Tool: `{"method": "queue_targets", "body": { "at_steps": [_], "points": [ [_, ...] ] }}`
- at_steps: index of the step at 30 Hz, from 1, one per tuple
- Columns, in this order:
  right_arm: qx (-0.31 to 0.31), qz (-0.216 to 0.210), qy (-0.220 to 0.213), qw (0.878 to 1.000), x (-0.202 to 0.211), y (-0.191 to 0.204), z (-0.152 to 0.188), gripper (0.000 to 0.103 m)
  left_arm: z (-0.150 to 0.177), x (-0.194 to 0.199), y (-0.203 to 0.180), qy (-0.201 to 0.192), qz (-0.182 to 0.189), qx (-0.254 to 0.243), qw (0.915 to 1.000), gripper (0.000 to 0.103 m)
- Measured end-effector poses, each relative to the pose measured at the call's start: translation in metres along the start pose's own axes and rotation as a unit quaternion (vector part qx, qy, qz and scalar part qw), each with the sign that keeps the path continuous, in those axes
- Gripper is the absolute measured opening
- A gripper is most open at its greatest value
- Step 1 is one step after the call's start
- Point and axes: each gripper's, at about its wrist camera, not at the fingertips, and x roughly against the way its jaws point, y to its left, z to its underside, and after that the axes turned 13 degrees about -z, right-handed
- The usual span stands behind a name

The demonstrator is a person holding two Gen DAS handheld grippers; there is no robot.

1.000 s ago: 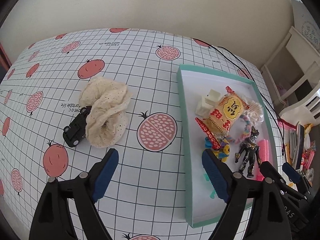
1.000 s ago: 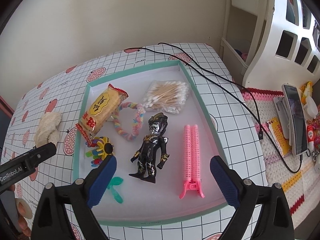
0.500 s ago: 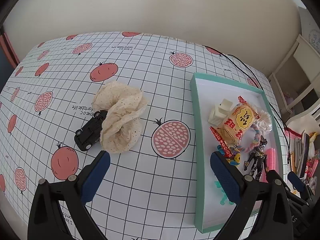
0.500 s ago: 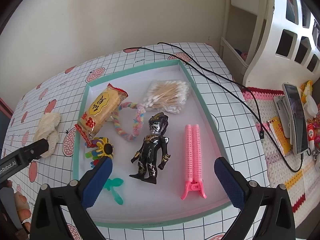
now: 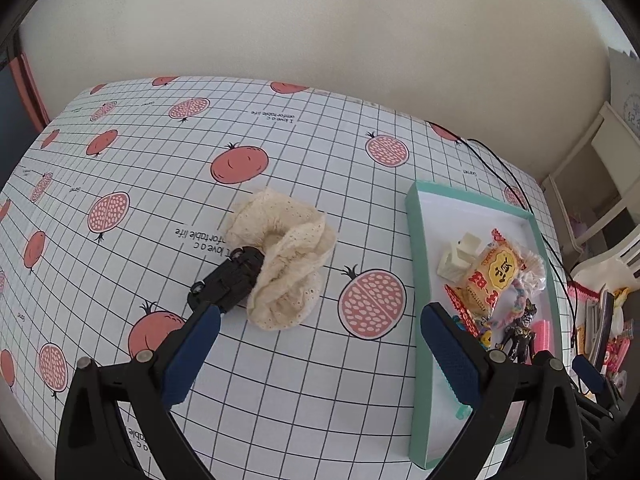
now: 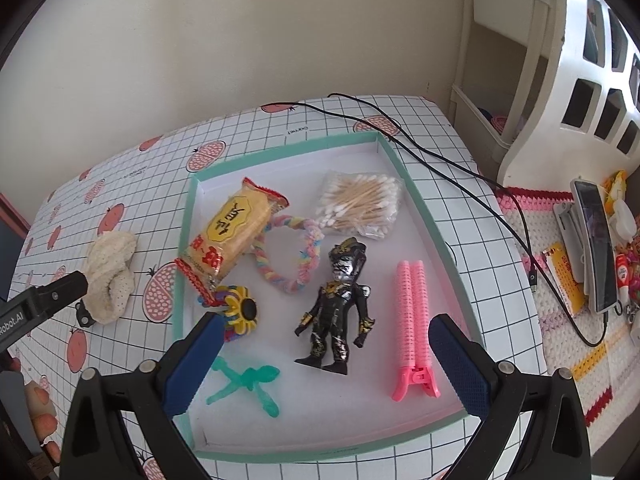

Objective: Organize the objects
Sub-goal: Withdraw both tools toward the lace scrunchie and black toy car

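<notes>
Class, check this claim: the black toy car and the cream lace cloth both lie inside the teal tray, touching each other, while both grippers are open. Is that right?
Not quite. The black toy car and the cream lace cloth do touch, but they lie on the tablecloth, outside the teal tray, as the left wrist view shows. The left gripper and right gripper are indeed open.

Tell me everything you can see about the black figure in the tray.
The black figure is a small humanoid toy that looks like glossy plastic, with silver on the face and gold marks on the chest, hands and legs. It lies on its back on the white floor of the teal tray, head toward the wall, arms out, legs slightly apart. It lies between the pastel braided ring and the pink hair roller. No gripper touches it.
</notes>
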Motion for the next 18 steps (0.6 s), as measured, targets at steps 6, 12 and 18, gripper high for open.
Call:
{"method": "queue_targets", "body": {
  "at_steps": [6,12,18],
  "points": [
    [0.027,-0.022,-0.011,0.999,0.002,0.044,-0.012,0.103,-0.011,0.000,0.041,-0.010,-0.005,0.036,0.9993,0.100],
    [0.049,-0.044,-0.014,0.998,-0.004,0.090,-0.018,0.103,-0.019,-0.005,0.088,-0.012,-0.009,0.077,0.9969,0.100],
    [0.066,-0.062,-0.002,0.996,-0.017,0.129,-0.018,0.103,-0.022,-0.012,0.133,-0.012,-0.021,0.112,0.9934,0.100]
  ]
}}
